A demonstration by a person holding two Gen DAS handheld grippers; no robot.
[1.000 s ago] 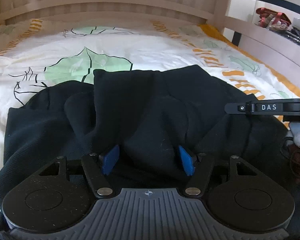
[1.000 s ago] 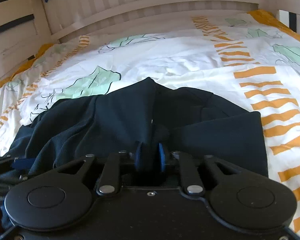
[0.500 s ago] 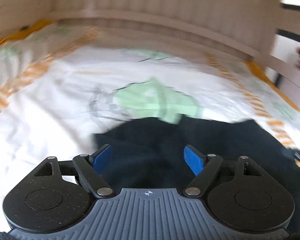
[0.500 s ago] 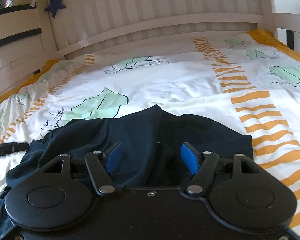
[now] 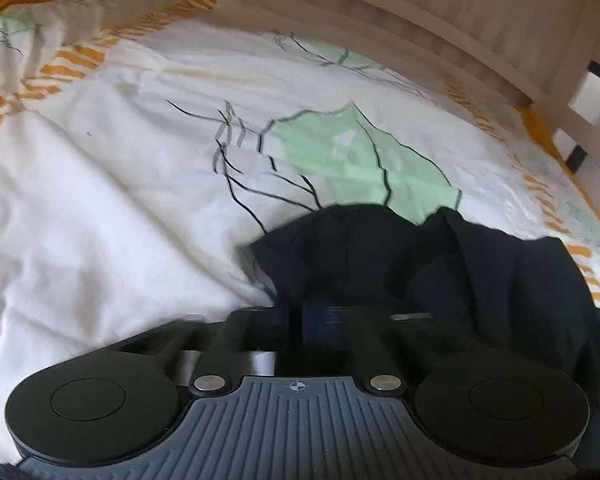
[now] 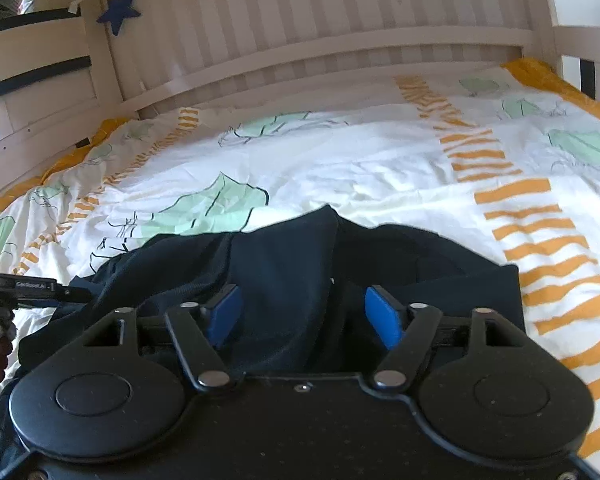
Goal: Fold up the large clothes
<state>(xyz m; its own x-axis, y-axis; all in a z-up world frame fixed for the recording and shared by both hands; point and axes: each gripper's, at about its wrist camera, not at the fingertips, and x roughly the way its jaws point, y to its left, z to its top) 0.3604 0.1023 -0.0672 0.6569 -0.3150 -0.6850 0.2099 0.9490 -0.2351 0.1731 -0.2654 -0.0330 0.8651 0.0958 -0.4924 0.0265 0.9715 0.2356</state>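
Observation:
A dark navy garment [image 6: 300, 264] lies bunched on the bed's white leaf-print cover [image 6: 340, 160]. My right gripper [image 6: 303, 312] is open, its blue pads [image 6: 382, 314] spread over the cloth and holding nothing. In the left wrist view the garment [image 5: 480, 272] lies to the right. My left gripper [image 5: 324, 316] has its fingers drawn together on the garment's left edge, with cloth draped over the tips; the view is blurred. The left gripper also shows at the far left of the right wrist view [image 6: 32, 286].
A white slatted headboard [image 6: 320, 32] stands at the far end, with side rails [image 6: 32, 76] on the left. A blue star [image 6: 120, 10] hangs on the corner post. White cover [image 5: 100, 200] spreads left of the garment.
My left gripper swung left to the garment's edge and shut on it. My right gripper let go of the cloth, opened and drew back a little.

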